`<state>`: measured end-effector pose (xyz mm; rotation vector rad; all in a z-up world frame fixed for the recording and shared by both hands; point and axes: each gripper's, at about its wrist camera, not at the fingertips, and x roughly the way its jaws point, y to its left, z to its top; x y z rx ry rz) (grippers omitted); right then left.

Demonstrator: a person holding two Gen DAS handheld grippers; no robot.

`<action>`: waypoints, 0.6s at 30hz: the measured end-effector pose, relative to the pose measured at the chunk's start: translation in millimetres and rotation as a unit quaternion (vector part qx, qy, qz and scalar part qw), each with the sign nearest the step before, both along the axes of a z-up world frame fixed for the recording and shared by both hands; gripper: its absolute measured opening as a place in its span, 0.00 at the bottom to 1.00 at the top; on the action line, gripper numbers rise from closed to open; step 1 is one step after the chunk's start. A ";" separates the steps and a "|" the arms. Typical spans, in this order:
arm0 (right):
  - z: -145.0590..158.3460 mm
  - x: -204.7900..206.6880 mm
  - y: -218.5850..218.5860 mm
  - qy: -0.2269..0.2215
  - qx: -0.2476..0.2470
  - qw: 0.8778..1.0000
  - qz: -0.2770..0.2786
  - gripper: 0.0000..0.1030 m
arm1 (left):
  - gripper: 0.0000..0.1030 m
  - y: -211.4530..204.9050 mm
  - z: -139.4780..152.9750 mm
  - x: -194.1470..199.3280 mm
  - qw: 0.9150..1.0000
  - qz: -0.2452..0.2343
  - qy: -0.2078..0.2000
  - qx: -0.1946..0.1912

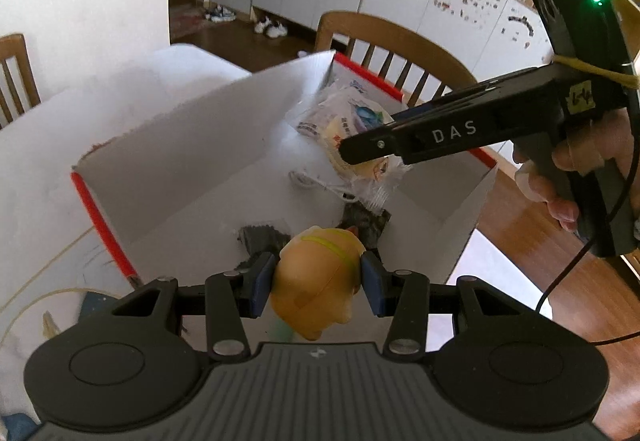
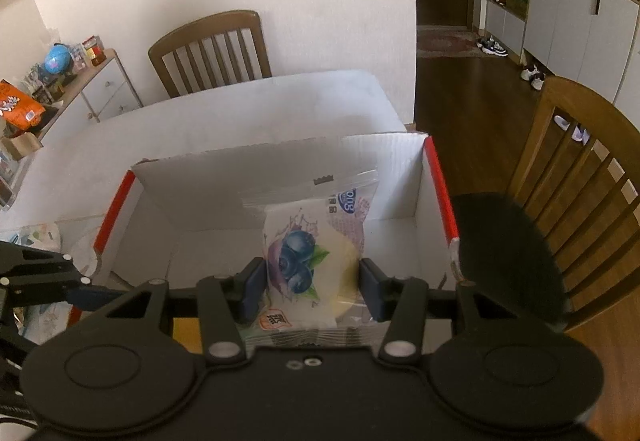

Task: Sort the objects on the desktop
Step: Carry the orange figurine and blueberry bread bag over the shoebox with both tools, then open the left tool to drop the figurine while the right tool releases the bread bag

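A yellow-orange rubber toy (image 1: 316, 277) sits clamped between the blue pads of the left tool (image 1: 318, 283), hanging above the near part of an open white cardboard box (image 1: 180, 161) with red-edged rims. Below it on the box floor lie dark packets (image 1: 368, 225); farther in, under the tip of the right tool, lies a heap of clear wrappers (image 1: 344, 121) and a white cord. The left half of the box floor is bare, leaving open room beside the toy, and the tall back flap rises on that side. In the right wrist view, the right tool (image 2: 312, 287) grips a clear-sealed blueberry snack packet (image 2: 312, 249) by its lower part, both pads pressed to its sides; the packet stands upright over the middle of the box, its top edge level with the far wall. The right red rim (image 2: 440, 193) is near the packet, and past it the box's side meets the worktop (image 2: 240, 109) edge, with a wooden chair (image 2: 576, 185) just beyond. A hand (image 1: 568, 177) holds the right tool's grip off the box's right side.
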<state>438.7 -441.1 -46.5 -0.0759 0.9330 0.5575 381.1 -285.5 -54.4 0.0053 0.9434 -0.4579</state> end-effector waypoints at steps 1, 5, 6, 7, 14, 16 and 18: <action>-2.5 1.2 2.0 0.003 -0.002 1.000 0.002 0.48 | 0.44 -0.6 -1.8 2.1 1.000 0.000 0.005 -0.001; -9.3 4.5 7.7 0.009 -0.009 1.000 0.007 0.48 | 0.44 -2.7 -8.6 8.7 1.000 -0.001 0.025 -0.007; -10.7 5.8 8.8 0.010 -0.010 1.000 0.008 0.48 | 0.44 -4.8 -10.1 11.3 1.000 -0.001 0.029 -0.006; -11.9 7.2 10.1 0.012 -0.010 1.000 0.009 0.48 | 0.44 -6.1 -12.0 13.2 0.999 -0.002 0.032 -0.003; -21.5 16.0 23.2 0.022 -0.021 0.999 0.022 0.48 | 0.44 -12.8 -23.5 23.1 0.998 -0.015 0.063 0.017; -25.2 19.0 25.4 0.027 -0.026 0.999 0.024 0.48 | 0.44 -15.2 -26.0 24.5 0.997 -0.024 0.070 0.022; -29.7 21.7 27.4 0.034 -0.031 0.999 0.024 0.48 | 0.44 -17.1 -27.5 25.6 0.996 -0.030 0.076 0.024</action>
